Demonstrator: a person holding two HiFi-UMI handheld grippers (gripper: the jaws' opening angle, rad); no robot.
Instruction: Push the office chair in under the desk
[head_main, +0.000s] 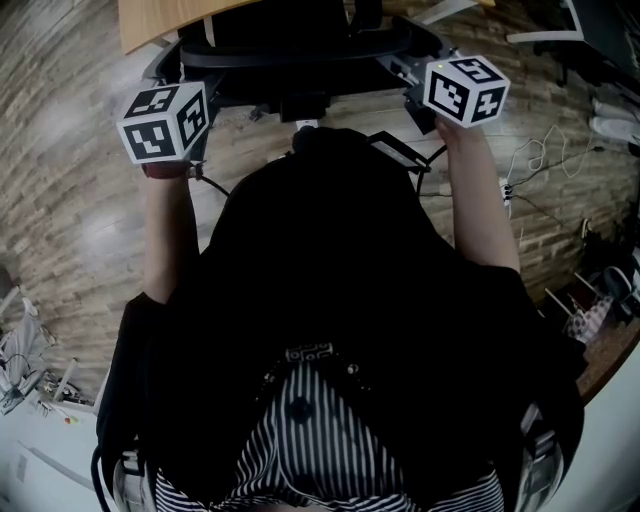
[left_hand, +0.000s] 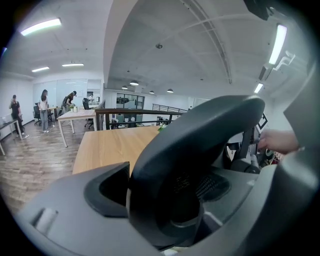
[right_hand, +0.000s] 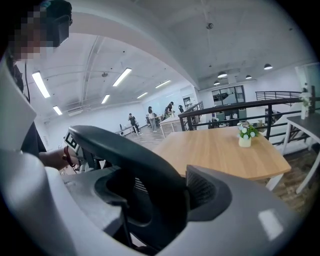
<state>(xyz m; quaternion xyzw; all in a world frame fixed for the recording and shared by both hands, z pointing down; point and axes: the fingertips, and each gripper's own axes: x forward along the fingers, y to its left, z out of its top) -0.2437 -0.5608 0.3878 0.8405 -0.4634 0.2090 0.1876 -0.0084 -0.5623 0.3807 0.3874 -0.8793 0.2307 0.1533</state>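
Pushing chair (head_main: 300, 45) under bench (head_main: 150, 25) | left gripper (left_hand: 180, 205), right gripper (right_hand: 150, 200): fingers pinching its back | next: even shove (my read)

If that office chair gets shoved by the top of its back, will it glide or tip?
Probably glides: the floor is hard planks, though no wheels show. The chair frame looks rigid, so the left gripper and right gripper clamped on it should steer it. Pushing that high may tilt the back.
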